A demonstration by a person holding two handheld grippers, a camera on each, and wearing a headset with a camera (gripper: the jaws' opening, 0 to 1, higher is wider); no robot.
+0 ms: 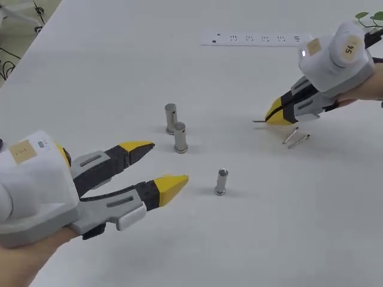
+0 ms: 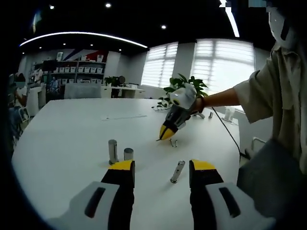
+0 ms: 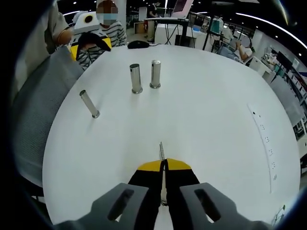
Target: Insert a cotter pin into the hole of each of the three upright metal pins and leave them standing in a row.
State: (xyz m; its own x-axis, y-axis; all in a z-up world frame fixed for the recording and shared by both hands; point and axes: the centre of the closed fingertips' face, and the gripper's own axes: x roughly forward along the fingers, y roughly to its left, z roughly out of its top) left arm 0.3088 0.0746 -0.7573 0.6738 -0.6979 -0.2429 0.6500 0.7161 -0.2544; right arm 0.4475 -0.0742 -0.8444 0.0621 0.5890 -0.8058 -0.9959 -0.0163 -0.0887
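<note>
Three upright metal pins stand on the white table: two close together (image 1: 171, 118) (image 1: 180, 137) and a thinner one (image 1: 221, 181) nearer me. My left gripper (image 1: 158, 164) is open at the lower left, its yellow tips pointing toward the thin pin (image 2: 177, 171), which stands ahead of the gap between them. My right gripper (image 1: 272, 116) is at the upper right, shut on a cotter pin (image 3: 161, 149) that sticks out past its tips toward the metal pins (image 3: 135, 78). Two more cotter pins (image 1: 297, 139) lie on the table just beside the right gripper.
A white power strip (image 1: 257, 39) lies at the far side of the table. A potted plant (image 1: 371, 18) shows at the far right corner. The tabletop between the metal pins and the right gripper is bare.
</note>
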